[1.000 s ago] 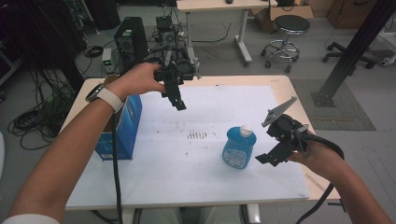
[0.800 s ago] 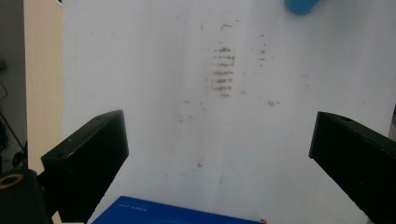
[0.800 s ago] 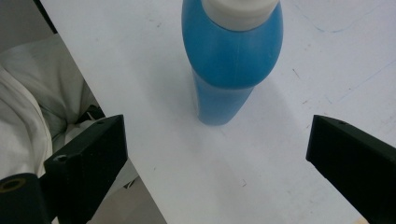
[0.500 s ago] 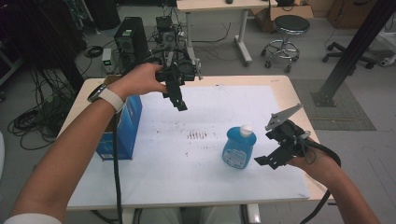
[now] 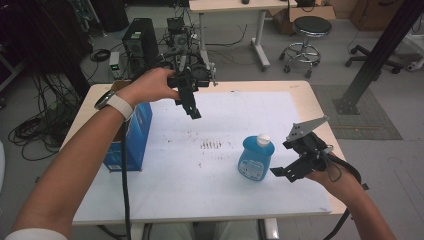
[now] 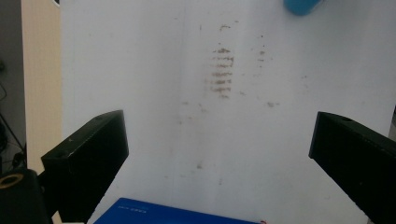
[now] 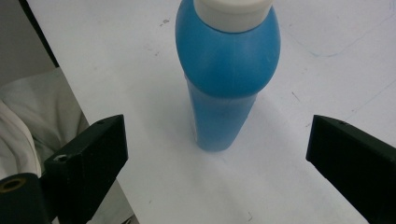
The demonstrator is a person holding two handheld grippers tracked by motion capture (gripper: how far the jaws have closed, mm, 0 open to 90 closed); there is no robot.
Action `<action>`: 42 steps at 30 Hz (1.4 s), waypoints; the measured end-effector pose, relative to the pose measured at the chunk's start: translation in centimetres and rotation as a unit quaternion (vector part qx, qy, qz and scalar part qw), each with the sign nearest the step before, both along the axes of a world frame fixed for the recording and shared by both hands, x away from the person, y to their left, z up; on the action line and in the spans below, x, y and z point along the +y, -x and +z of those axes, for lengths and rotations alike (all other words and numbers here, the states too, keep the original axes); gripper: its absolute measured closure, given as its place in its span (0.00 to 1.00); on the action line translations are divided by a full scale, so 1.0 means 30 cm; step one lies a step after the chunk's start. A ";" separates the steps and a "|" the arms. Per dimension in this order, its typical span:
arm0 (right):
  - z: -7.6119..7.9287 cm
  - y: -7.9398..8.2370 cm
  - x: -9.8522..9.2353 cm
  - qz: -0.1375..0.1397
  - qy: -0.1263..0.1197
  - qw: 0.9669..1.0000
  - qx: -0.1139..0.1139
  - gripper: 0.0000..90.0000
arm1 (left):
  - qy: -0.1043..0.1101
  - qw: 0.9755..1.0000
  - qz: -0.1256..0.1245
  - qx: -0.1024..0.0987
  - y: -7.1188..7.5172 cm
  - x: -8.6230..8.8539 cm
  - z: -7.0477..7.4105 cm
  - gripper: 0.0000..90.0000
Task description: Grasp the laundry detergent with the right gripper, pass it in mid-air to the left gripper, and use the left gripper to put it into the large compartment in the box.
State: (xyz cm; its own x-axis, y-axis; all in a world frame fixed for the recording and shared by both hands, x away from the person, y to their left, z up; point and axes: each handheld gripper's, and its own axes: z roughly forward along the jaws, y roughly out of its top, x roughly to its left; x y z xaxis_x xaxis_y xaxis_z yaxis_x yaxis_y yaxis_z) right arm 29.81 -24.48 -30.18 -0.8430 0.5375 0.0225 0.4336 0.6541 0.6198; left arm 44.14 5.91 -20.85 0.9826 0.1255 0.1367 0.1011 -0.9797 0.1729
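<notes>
A blue bottle point(image 5: 256, 159) with a white cap stands upright on the white sheet, right of centre. My right gripper point(image 5: 289, 169) is just right of it, open and empty. In the right gripper view the bottle point(image 7: 228, 70) stands ahead between the spread jaws, and the gripper point(image 7: 217, 156) does not touch it. My left gripper point(image 5: 192, 107) hovers above the far middle of the table, pointing down, open and empty. Its own view has the left gripper point(image 6: 219, 156) wide apart over the stained sheet, with the bottle's base point(image 6: 301, 5) at the top edge.
A blue box point(image 5: 127, 137) stands at the table's left edge, and its top point(image 6: 177, 217) peeks in below the left jaws. Brown smudges point(image 5: 211, 145) mark the middle of the white sheet point(image 5: 200, 190). Equipment racks, cables and a stool point(image 5: 310, 27) lie beyond the table.
My right gripper has drifted slightly nearer the table's front edge and lower beside the bottle. The left gripper has barely moved.
</notes>
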 end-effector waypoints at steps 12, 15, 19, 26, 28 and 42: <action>-0.034 0.003 -0.012 0.000 -0.032 0.999 -0.019 0.06 | 0.000 1.000 0.002 0.000 -0.001 0.009 0.002 0.06; -0.043 0.003 -0.014 -0.001 -0.038 0.999 -0.022 0.06 | 0.002 1.000 0.002 0.000 -0.002 0.010 0.001 0.06; -0.056 0.007 -0.019 -0.002 -0.050 0.998 -0.027 0.06 | -0.001 1.000 0.003 0.000 -0.002 0.009 0.000 0.06; -0.068 0.012 -0.034 -0.009 -0.070 0.997 -0.036 0.06 | -0.002 1.000 0.001 0.001 -0.002 0.005 -0.001 0.06; -0.070 0.013 -0.035 -0.010 -0.072 0.997 -0.036 0.06 | -0.001 1.000 0.002 0.001 -0.001 0.004 -0.001 0.06; -0.110 0.020 -0.060 -0.021 -0.106 0.993 -0.049 0.06 | 0.000 1.000 0.003 0.002 0.001 0.008 -0.004 0.06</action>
